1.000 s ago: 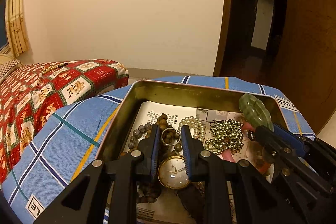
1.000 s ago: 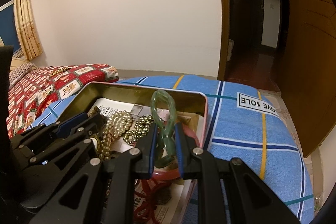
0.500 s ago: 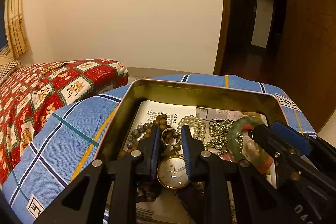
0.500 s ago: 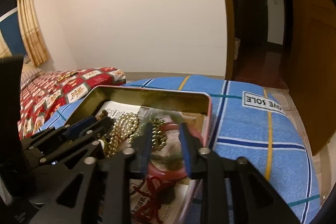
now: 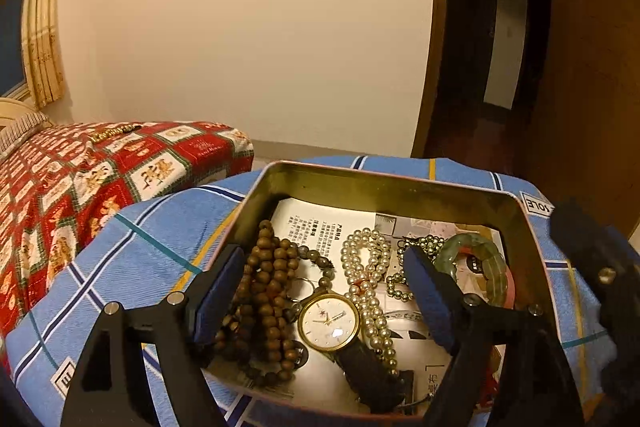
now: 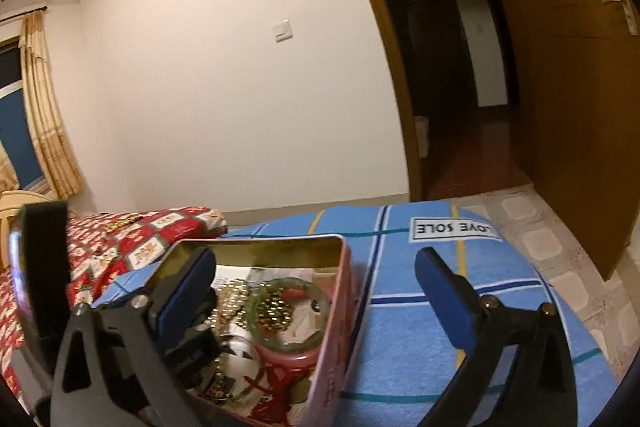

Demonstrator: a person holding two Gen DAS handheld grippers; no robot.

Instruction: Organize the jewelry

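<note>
Only left view shows watch [image 5: 329,321]; right view, door handle [image 6: 621,4].

Your left tongs [image 5: 324,291] and right tongs [image 6: 316,291] are black with dark blue pads. The tin [image 5: 384,187] shows dull gold inside and pink on its outer wall. In it you see brown wooden beads [image 5: 268,303], cream pearls [image 5: 366,267], a pale green bangle [image 5: 490,267] over a pink one, shiny gold-toned beads [image 5: 420,243], and a watch [image 5: 329,323] with a white face, gold rim and black strap. The cover under it [image 6: 420,347] is blue with white, navy, yellow and teal lines; the bedspread [image 5: 80,179] is red with cream squares
</note>
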